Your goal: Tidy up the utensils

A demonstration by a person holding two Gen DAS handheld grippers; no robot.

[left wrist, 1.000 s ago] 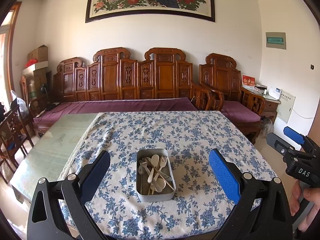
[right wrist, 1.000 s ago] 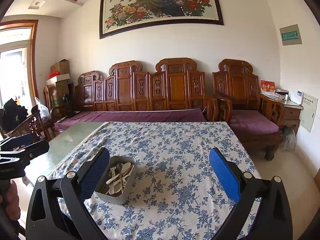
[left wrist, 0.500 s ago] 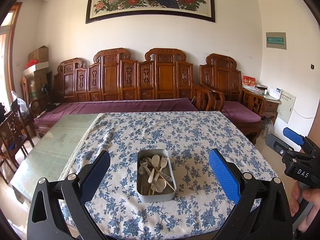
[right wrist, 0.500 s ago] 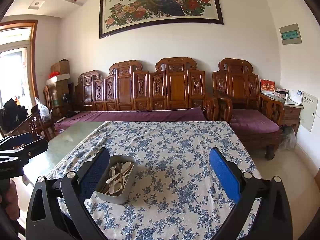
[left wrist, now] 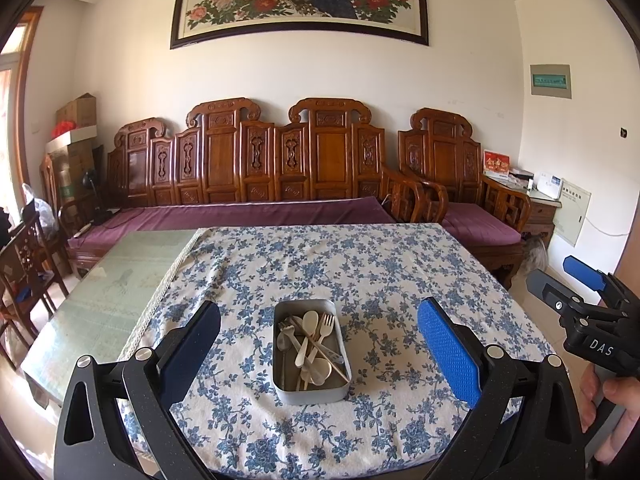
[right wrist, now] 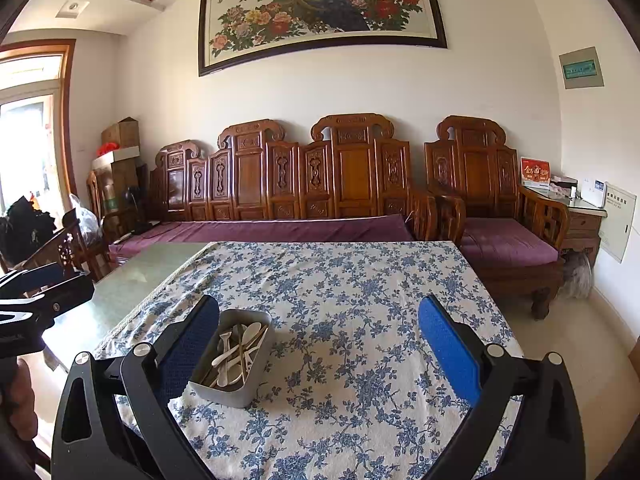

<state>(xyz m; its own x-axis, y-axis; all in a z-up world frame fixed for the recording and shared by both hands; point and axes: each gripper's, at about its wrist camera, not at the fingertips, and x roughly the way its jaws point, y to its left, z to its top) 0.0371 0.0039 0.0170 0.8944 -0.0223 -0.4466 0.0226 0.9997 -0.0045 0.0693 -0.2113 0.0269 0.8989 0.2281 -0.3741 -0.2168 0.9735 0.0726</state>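
**Both grippers wide apart, tin of utensils untouched on the counter**

Your left gripper (left wrist: 318, 344) hangs above the near edge of the counter (left wrist: 120, 280), its blue-padded fingers (left wrist: 450, 350) spread far apart and holding nothing. The metal tin (left wrist: 311, 394) sits on the blue floral cloth (left wrist: 360, 264) right between those fingers in the left wrist view, at about 6 o'clock of the frame, clear of both pads. Inside it lie pale utensils (left wrist: 310, 344) in a loose crossed pile: spoons, a fork with tines toward 12 o'clock, and a thin stick running toward 5 o'clock.

Your right gripper (right wrist: 320, 346) is likewise spread wide with nothing between its fingers (right wrist: 450, 354). From its camera the tin (right wrist: 236, 394) shows at 7 o'clock, just beside the left finger's pad; you cannot tell whether they touch. Each gripper shows at the other camera's edge: the right at 4 o'clock, the left at 9 o'clock.
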